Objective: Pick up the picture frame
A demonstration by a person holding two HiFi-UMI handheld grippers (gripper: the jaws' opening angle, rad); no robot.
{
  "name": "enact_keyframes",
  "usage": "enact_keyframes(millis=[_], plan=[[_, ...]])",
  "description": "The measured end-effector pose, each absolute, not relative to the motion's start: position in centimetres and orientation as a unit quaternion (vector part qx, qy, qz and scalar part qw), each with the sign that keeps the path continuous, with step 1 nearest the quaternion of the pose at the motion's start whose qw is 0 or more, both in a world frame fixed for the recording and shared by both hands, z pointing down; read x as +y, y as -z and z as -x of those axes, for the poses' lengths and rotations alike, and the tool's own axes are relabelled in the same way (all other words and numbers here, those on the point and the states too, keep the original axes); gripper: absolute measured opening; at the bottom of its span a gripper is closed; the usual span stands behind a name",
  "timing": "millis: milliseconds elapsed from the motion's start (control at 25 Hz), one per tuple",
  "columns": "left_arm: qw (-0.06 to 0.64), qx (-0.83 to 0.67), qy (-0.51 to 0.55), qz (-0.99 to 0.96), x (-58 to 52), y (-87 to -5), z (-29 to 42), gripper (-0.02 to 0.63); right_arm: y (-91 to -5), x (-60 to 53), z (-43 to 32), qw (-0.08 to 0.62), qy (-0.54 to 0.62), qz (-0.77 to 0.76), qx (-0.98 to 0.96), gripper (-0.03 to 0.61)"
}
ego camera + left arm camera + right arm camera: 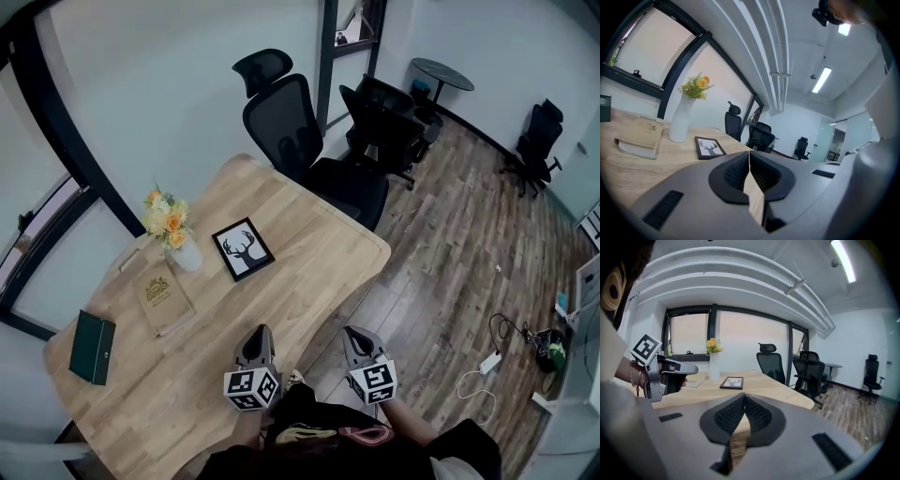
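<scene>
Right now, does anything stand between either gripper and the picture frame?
Nothing visible: bare table lies between the picture frame and both the left gripper and right gripper. The vase stands off that path.

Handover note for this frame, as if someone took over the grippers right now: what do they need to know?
Left gripper: shut, empty, above the near edge of the wooden table.
Right gripper: shut, empty, just off that edge.
Picture frame: lies flat mid-table with its deer print up, next to the white vase of flowers, ahead of both grippers and untouched.
Done: nothing yet.
Left: reach forward, open a gripper, close it on the frame's edge and lift.
</scene>
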State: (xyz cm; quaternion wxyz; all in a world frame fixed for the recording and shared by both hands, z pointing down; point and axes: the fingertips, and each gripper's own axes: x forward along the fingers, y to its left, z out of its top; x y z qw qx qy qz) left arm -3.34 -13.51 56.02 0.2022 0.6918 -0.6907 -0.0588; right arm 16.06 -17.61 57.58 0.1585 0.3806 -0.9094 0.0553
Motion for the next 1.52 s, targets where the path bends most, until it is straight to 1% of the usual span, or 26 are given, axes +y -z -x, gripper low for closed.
enact_keyframes(millis=[240, 760, 1160, 1520], plan=[[0.206, -0.702, 0.060, -0.679, -15.4, -55.9, 6.0, 0.018, -58.0, -20.8, -13.0, 0.151, -0.083, -0.376, -0.910, 0.011], [0.246, -0.730, 0.039, -0.636, -17.4, -56.9, 10.1, 0.018, -57.2, -24.8, -8.3, 0.173, -0.066, -0.335, -0.924, 0.011], [0.238, -0.772, 0.050, -0.588, -17.9, -56.7, 11.3, 0.020, -57.3, -27.6, -4.7, 0.186, -0.051, -0.273, -0.943, 0.011], [0.222, -0.787, 0.049, -0.574, -20.0, -55.0, 12.4, 0.020, -56.1, -30.1, -1.1, 0.176, -0.037, -0.235, -0.955, 0.011]])
